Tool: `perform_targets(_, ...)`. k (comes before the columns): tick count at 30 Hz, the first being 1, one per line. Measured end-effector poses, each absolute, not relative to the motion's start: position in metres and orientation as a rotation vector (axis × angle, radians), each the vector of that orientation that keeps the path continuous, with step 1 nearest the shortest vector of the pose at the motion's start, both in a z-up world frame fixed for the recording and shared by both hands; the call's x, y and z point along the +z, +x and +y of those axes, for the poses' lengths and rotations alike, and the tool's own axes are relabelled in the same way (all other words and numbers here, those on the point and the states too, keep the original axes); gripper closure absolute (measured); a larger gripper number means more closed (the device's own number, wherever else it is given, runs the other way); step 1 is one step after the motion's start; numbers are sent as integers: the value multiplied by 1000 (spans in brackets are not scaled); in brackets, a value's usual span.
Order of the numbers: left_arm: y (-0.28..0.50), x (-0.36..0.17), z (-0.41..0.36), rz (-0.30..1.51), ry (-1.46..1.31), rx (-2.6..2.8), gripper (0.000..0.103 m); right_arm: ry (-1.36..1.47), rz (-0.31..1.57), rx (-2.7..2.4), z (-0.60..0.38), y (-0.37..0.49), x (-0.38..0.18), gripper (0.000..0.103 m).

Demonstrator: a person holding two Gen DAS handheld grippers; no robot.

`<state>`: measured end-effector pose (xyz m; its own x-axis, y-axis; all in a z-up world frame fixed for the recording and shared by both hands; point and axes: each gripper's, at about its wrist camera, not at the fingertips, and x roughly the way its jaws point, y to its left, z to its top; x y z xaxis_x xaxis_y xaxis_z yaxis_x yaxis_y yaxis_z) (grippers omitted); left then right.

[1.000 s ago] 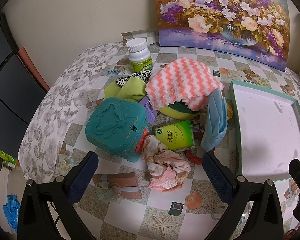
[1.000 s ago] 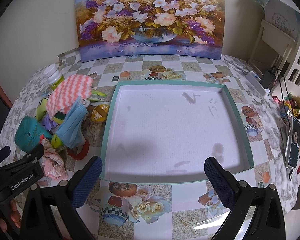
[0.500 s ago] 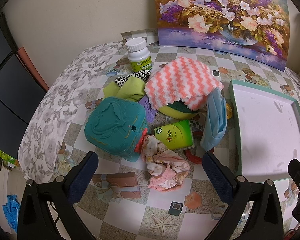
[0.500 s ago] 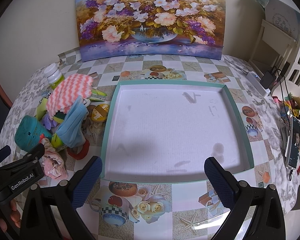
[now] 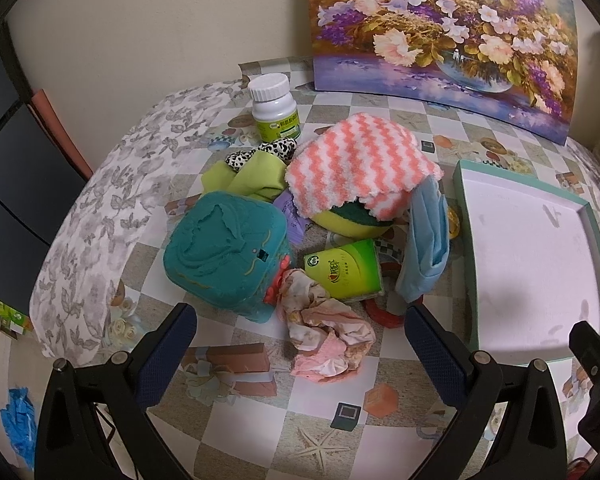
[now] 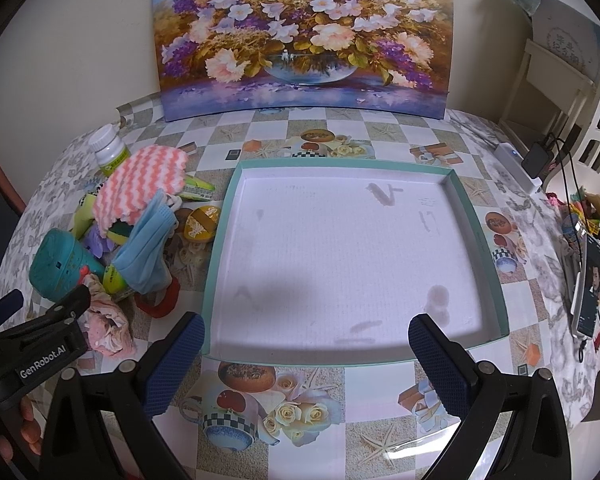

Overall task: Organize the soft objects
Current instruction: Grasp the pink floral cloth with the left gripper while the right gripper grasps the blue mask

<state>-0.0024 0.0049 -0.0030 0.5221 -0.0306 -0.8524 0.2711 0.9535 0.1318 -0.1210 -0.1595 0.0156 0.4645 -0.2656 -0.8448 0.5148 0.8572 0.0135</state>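
left wrist view shows almost no change from a second ago: the pile sits a touch lower and nearer in the picture, and the left gripper (image 5: 300, 344) still hovers with its jaws spread wide and empty above the crumpled pink floral cloth (image 5: 326, 340) near the desk's front edge. touching that cloth at the back are a teal fabric box (image 5: 224, 254) and a green paper cup lying on its side (image 5: 344, 268). behind them a pink-and-white zigzag fluffy cloth (image 5: 360, 166) drapes over a yellow-and-green sponge (image 5: 350, 222), a light blue folded cloth (image 5: 424, 244) hangs just beside it, and a lime green cloth (image 5: 252, 182) and a black-and-white spotted fabric piece (image 5: 260, 150) lie toward the left back, in front of a white pill bottle with a green label (image 5: 276, 106). a red ring (image 5: 382, 312) peeks out under the blue cloth.

right wrist view is unchanged as well: the right gripper (image 6: 306, 350) stays wide apart, holding nothing, over the front rim of the shallow teal-edged white tray (image 6: 476, 236), which has nothing in it and lies right of the pile. a floral painting (image 6: 300, 36) leans at the desk's back edge.
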Motion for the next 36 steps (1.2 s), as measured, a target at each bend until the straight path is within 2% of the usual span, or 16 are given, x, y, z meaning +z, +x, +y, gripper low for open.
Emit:
perform_targets(20, 25, -42, 14, 1212, 179, -141, 2, 401, 943, -303, -154, -81, 7, 0)
perform_targets(22, 26, -45, 10, 1221, 188, -145, 8, 415, 940, -263, -152, -75, 5, 0)
perform_targets(26, 29, -54, 5, 1250, 204, -149, 14, 436, 926, -204, -145, -63, 4, 4)
perform_targets(29, 30, -57, 6, 1271, 191, -153, 24, 460, 915, -156, -140, -53, 2, 6)
perform_targets(32, 32, -60, 9, 1283, 169, -154, 28, 465, 920, -118, -133, -42, -3, 17)
perform_targets(36, 36, -60, 13, 1291, 141, -160, 34, 459, 932, -81, -124, -29, -9, 24)
